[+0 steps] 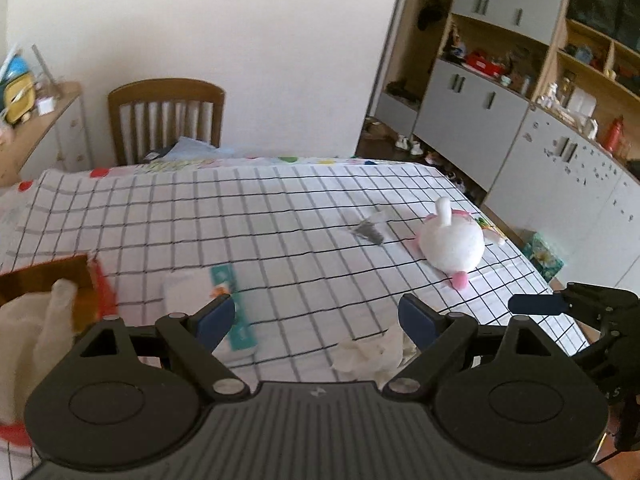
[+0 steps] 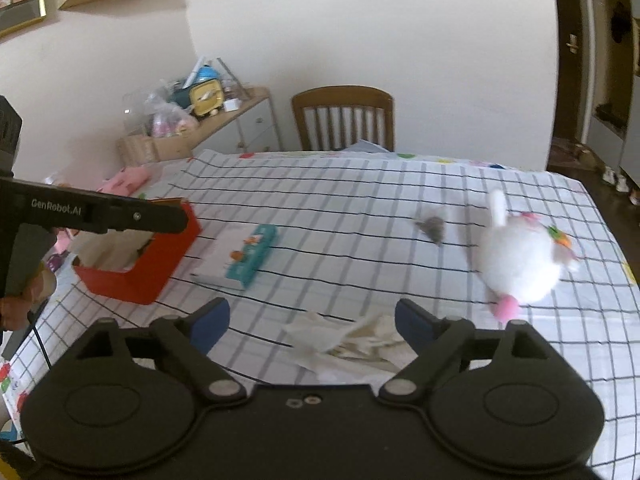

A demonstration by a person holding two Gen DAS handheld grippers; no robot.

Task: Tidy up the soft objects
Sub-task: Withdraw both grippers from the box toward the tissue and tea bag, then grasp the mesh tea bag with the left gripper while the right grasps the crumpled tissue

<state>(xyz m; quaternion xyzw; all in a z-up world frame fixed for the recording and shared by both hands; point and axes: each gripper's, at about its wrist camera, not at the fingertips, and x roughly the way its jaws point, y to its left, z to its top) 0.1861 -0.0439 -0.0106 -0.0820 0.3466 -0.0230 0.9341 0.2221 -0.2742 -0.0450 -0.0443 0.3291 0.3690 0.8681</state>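
A white plush bunny [image 1: 452, 242] with pink feet lies on the checked tablecloth at the right; it also shows in the right wrist view [image 2: 520, 256]. A crumpled white cloth [image 1: 370, 354] lies near the front edge, just below my open, empty left gripper [image 1: 316, 322]. The same cloth [image 2: 348, 344] lies between the jaws of my open, empty right gripper [image 2: 312, 324]. A red box [image 2: 140, 264] holding a cream cloth [image 1: 40, 328] stands at the left. A small grey scrap [image 1: 370, 232] lies mid-table.
A white and teal packet [image 2: 244, 258] lies beside the red box. A wooden chair [image 1: 166, 118] stands at the table's far side. A sideboard [image 2: 208, 128] with clutter is at the far left, and grey cabinets [image 1: 520, 120] are at the right.
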